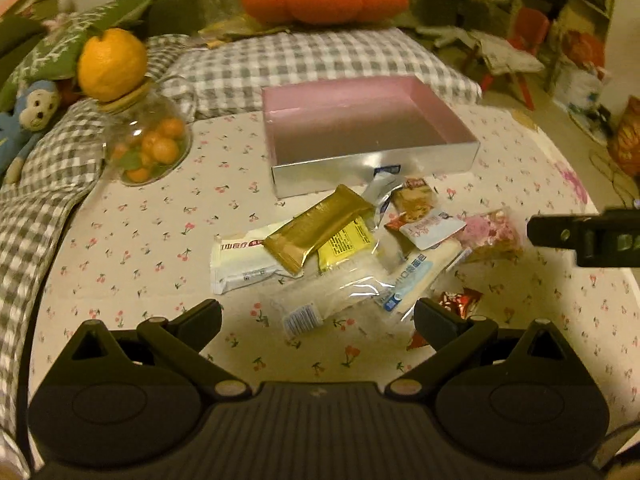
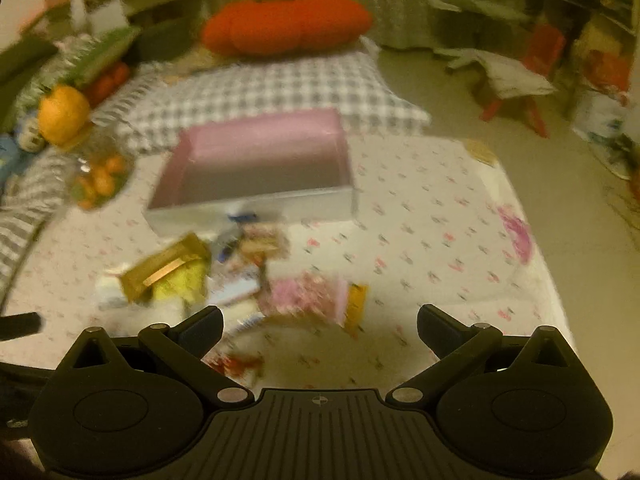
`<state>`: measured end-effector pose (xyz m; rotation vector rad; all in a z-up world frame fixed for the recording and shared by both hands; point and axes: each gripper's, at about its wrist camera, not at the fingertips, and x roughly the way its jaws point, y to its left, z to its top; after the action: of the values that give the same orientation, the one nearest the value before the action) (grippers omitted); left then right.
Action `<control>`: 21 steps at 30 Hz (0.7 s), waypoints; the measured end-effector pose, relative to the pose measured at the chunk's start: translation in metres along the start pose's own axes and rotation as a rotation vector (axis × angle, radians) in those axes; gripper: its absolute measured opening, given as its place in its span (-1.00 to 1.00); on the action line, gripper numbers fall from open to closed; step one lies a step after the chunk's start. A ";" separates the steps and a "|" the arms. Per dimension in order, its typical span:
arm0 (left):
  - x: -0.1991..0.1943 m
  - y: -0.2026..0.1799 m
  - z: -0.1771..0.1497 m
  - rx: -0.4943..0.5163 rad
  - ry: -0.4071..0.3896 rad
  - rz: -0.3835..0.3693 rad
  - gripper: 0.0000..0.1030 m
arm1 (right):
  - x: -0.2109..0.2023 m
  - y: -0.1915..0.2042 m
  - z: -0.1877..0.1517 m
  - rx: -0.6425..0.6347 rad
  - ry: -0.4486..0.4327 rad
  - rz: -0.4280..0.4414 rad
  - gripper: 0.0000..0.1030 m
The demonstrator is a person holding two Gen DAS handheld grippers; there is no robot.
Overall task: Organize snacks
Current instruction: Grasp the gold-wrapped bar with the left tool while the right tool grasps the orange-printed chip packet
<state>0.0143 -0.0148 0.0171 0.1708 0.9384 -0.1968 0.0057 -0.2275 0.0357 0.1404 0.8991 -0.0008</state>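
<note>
Nearest my left tool [image 1: 318, 318], its jaws wide apart and holding nothing, lies a clear wrapper [image 1: 320, 300] at the front of the snack pile [image 1: 340, 240] on the desk [image 1: 140, 240]. My right tool [image 2: 320, 328] gapes empty too. Behind the pile, toward the desk's far edge, sits the empty pink-lined box [image 1: 360, 120].

My left tongs [image 1: 318, 316] hang with jaws wide apart, empty. My right tongs [image 2: 320, 322] gape too, empty, showing at three o'clock in the left view.
</note>
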 end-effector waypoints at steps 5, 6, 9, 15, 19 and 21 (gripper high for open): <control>0.014 0.009 0.018 0.028 0.044 -0.023 0.99 | 0.015 -0.008 0.016 -0.032 0.111 0.129 1.00; 0.016 0.012 0.022 0.027 0.052 -0.038 0.98 | 0.018 -0.008 0.018 -0.036 0.121 0.141 1.00; 0.024 0.018 0.030 0.019 0.076 -0.077 0.97 | 0.026 -0.010 0.024 -0.043 0.144 0.172 1.00; 0.047 0.021 0.041 0.104 0.018 -0.116 0.85 | 0.052 -0.015 0.032 -0.048 0.224 0.182 1.00; 0.066 0.020 0.045 0.193 0.006 -0.128 0.72 | 0.062 -0.009 0.032 -0.107 0.202 0.201 1.00; 0.075 0.021 0.045 0.230 0.000 -0.131 0.69 | 0.067 -0.007 0.033 -0.125 0.177 0.234 1.00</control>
<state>0.0975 -0.0118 -0.0161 0.3218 0.9263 -0.4259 0.0725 -0.2350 0.0033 0.1300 1.0519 0.2886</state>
